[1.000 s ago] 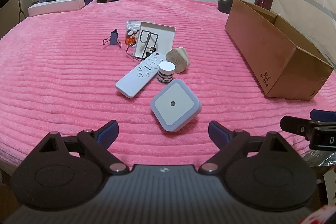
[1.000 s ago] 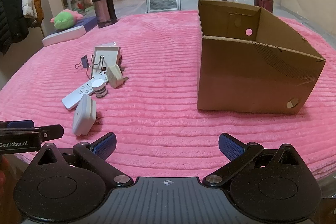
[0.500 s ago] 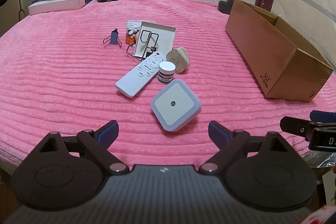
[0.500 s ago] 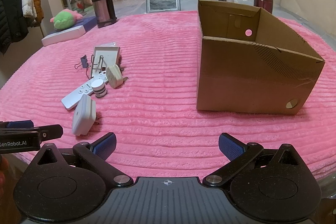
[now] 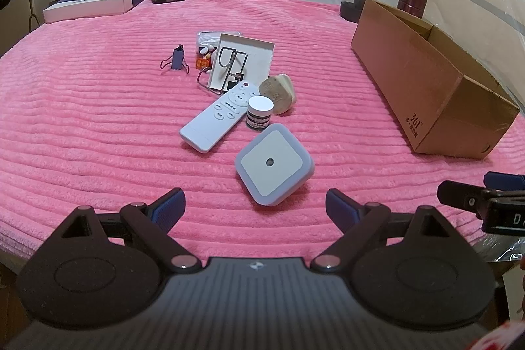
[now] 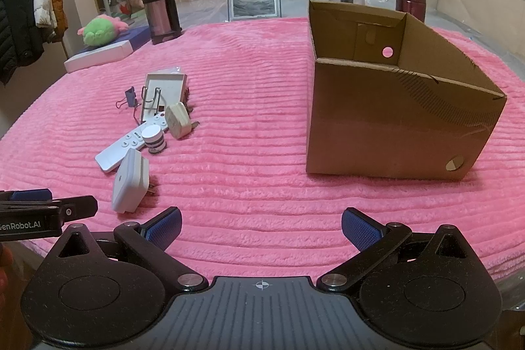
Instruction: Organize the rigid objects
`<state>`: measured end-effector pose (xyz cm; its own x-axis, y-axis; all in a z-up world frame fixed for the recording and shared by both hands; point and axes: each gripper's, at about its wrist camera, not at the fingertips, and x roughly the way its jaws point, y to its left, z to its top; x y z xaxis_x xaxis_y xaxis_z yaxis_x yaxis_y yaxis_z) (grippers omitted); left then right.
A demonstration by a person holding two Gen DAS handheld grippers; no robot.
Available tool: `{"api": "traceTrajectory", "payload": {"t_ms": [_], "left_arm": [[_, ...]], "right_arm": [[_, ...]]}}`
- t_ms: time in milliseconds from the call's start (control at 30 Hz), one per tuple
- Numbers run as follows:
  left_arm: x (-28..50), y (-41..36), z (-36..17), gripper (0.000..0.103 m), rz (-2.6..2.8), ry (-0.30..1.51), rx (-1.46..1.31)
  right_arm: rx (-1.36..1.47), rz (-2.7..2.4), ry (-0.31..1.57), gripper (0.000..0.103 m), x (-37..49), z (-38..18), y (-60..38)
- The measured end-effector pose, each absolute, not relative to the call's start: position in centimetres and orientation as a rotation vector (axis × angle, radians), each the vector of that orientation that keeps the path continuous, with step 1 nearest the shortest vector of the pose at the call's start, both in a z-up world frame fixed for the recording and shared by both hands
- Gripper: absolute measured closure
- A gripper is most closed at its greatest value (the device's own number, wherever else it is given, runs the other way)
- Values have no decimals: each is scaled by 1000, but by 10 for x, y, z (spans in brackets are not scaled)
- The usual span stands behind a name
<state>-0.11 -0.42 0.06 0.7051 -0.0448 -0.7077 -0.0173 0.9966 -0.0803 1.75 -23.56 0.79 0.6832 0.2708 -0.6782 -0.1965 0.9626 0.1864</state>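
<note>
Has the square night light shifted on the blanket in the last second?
No. The night light sits in the same spot relative to the remote and small jar beside it.

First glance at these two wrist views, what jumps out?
The pink ribbed blanket fills both views. On it, an open cardboard box stands empty as far as its inside shows, right of a small cluster: white remote, square night light, small jar and beige plug. The left gripper and right gripper are open near the blanket's front edge, holding nothing.
</note>
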Motion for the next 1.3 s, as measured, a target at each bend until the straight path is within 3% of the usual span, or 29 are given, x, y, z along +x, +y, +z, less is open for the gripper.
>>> {"api": "traceTrajectory", "payload": {"t_ms": [1300], "left_arm": [[5, 31, -1, 14, -34, 783, -112]], "right_arm": [[35, 317, 746, 2, 24, 7, -196]]}}
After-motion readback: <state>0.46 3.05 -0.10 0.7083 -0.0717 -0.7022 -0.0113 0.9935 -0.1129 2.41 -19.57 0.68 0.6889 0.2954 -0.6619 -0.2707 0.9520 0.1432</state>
